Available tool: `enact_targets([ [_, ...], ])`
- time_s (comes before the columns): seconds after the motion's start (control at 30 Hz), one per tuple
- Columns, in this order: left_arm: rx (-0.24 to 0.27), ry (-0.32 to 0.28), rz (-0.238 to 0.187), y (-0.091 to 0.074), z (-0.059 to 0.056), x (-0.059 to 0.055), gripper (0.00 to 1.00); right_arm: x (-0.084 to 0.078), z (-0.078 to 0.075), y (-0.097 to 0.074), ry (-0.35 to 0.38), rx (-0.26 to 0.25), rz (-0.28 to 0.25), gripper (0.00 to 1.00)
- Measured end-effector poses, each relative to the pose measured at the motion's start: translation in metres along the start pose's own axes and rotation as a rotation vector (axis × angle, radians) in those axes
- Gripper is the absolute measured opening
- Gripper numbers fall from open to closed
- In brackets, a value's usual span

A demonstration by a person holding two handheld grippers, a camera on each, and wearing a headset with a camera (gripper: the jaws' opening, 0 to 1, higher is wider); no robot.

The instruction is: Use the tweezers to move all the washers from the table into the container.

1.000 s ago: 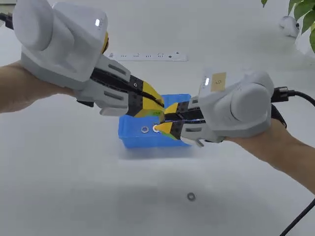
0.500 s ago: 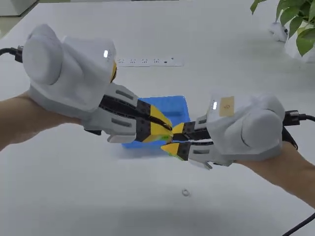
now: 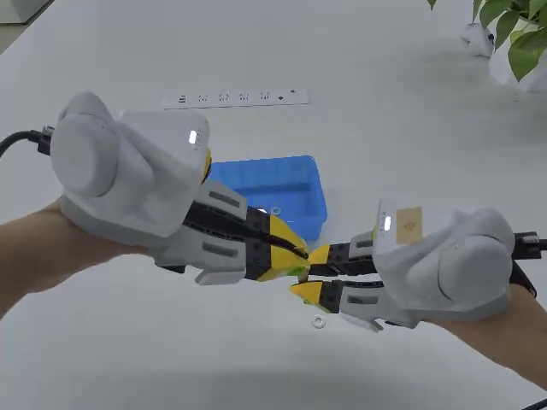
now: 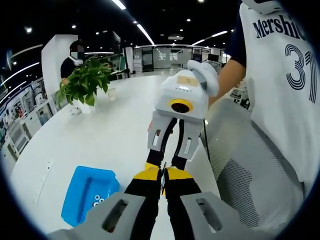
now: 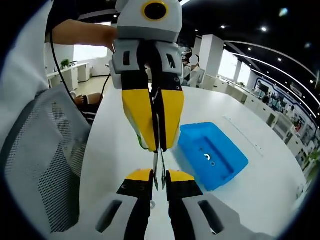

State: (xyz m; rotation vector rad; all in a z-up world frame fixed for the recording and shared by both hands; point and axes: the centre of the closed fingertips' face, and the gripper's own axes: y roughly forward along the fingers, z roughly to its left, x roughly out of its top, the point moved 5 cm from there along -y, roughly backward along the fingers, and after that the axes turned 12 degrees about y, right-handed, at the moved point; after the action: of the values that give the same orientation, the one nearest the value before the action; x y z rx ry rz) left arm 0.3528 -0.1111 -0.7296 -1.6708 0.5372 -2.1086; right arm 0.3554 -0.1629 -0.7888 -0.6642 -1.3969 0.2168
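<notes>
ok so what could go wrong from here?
1. The left gripper and right gripper both look shut on the thin metal tweezers, tip to tip; if one lets go early, they could drop.
2. The small silver washer lies on the white table just below the right gripper's fingers; a low move could flick it away.
3. The blue plastic container sits close behind the left gripper and might get nudged.

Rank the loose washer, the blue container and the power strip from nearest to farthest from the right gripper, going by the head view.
1. washer: just on the person's side of the right gripper tips.
2. blue container: beyond the tips, slightly left.
3. power strip: farthest, past the container.
</notes>
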Motion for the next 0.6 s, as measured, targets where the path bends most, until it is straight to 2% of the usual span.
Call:
enact_targets([
  [0.23, -0.021, -0.022, -0.008, 0.008, -0.006, -0.003, 0.06, -0.01, 0.007, -0.001, 0.051, 0.008, -0.005, 0.11],
  [0.6, -0.042, -0.046, -0.019, 0.018, -0.013, -0.009, 0.06, -0.022, 0.011, -0.002, 0.07, 0.002, 0.005, 0.12],
])
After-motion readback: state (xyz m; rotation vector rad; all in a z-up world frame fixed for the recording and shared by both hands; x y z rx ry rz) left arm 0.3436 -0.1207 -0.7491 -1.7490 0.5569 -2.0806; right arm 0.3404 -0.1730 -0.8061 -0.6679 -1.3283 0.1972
